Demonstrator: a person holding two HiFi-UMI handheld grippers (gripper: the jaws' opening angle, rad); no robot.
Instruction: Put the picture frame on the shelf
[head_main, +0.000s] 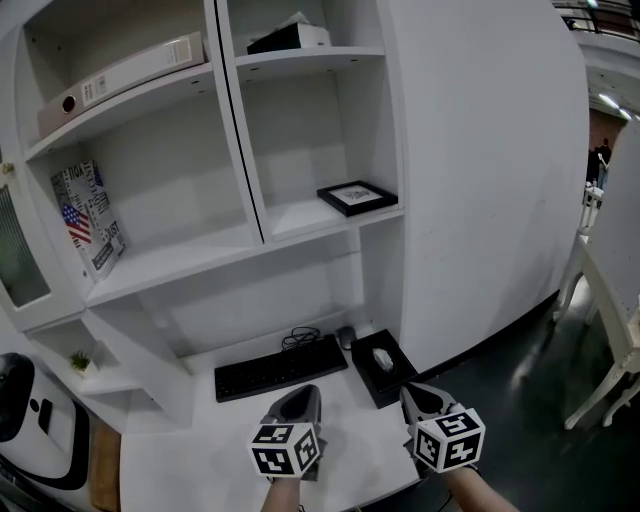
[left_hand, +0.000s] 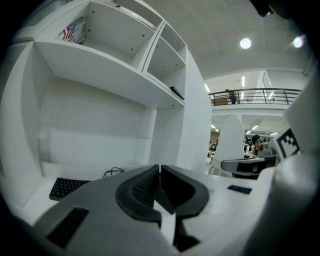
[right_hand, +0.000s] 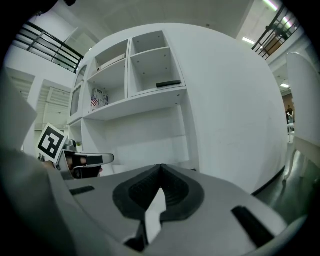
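Note:
The black picture frame (head_main: 357, 196) lies flat on the right middle shelf (head_main: 300, 215) of the white unit; in the right gripper view the frame (right_hand: 168, 83) shows as a thin dark bar on that shelf. Both grippers hang low over the desk, well below and apart from it. My left gripper (head_main: 300, 402) has its jaws together with nothing between them, as the left gripper (left_hand: 159, 169) view confirms. My right gripper (head_main: 420, 398) is also shut and empty, with the right gripper (right_hand: 160, 169) tips meeting.
A black keyboard (head_main: 279, 367) and a mouse on a black pad (head_main: 384, 362) sit on the white desk (head_main: 250, 440). A binder (head_main: 120, 75) lies on the top left shelf, a flag-print box (head_main: 88, 215) leans below it. White chair (head_main: 610, 340) at right.

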